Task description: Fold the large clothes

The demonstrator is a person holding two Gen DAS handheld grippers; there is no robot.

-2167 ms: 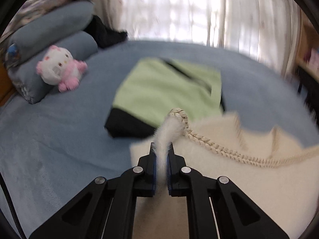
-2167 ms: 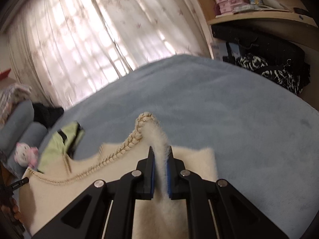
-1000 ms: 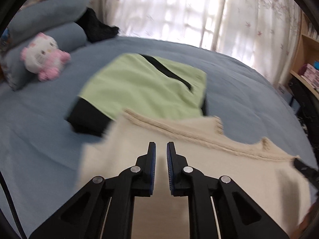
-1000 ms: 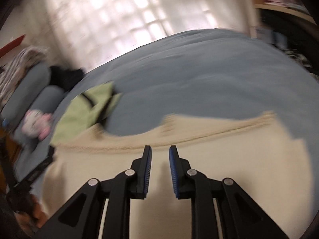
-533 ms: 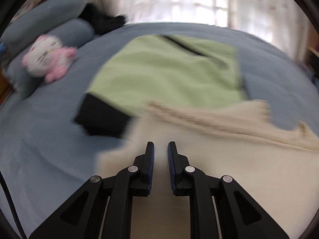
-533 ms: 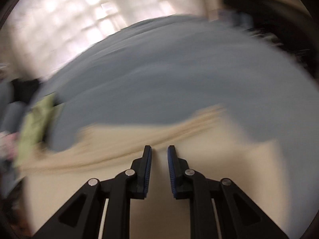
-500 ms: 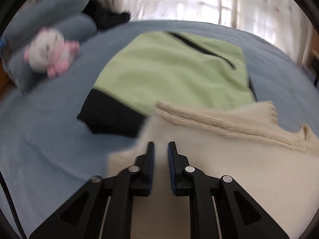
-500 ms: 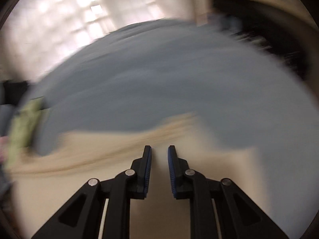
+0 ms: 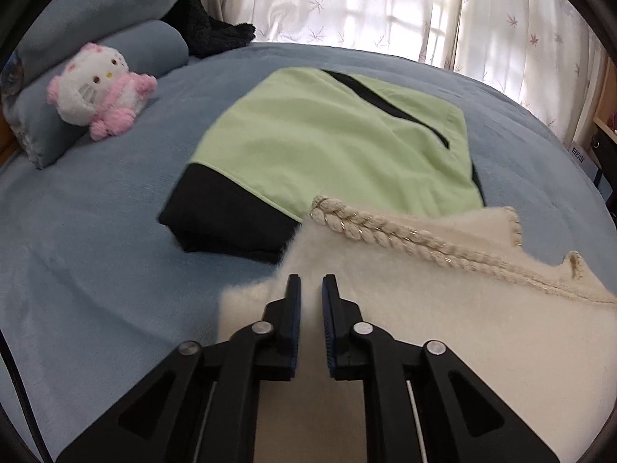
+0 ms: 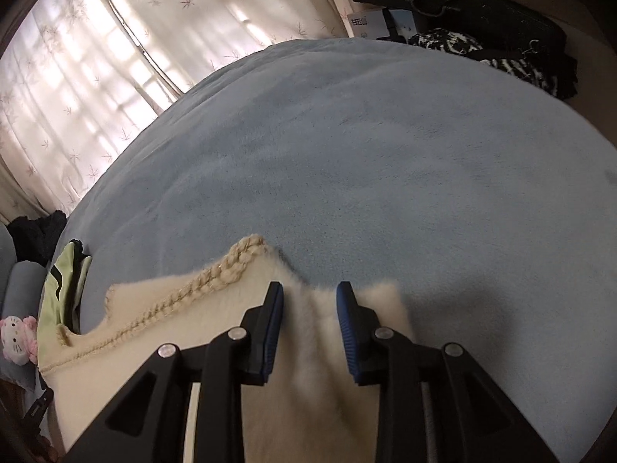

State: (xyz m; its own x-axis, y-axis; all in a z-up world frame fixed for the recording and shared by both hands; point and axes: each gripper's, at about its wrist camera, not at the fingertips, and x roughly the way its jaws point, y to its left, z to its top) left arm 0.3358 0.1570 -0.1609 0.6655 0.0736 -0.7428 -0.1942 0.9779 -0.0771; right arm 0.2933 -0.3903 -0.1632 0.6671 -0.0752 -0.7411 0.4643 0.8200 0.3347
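A cream fluffy garment point(image 9: 462, 308) with a braided rope trim point(image 9: 385, 231) lies flat on the blue bed point(image 9: 96, 250). My left gripper point(image 9: 311, 289) hovers over its left corner, jaws a narrow gap apart, holding nothing. In the right wrist view the same garment point(image 10: 173, 347) lies under my right gripper point(image 10: 310, 297), which is open with its jaws on either side of a raised tuft at the garment's right corner.
A folded green and black garment point(image 9: 327, 146) lies just beyond the cream one, which overlaps its near edge. A pink and white plush toy point(image 9: 96, 88) leans on grey pillows point(image 9: 115, 7). Black clothing point(image 9: 212, 34) lies by the curtains. Shelves and bags point(image 10: 482, 31) stand right of the bed.
Both grippers let go of the garment corners they had pinched; it now lies flat. The right gripper has opened wider, and both have settled low over the near corners.
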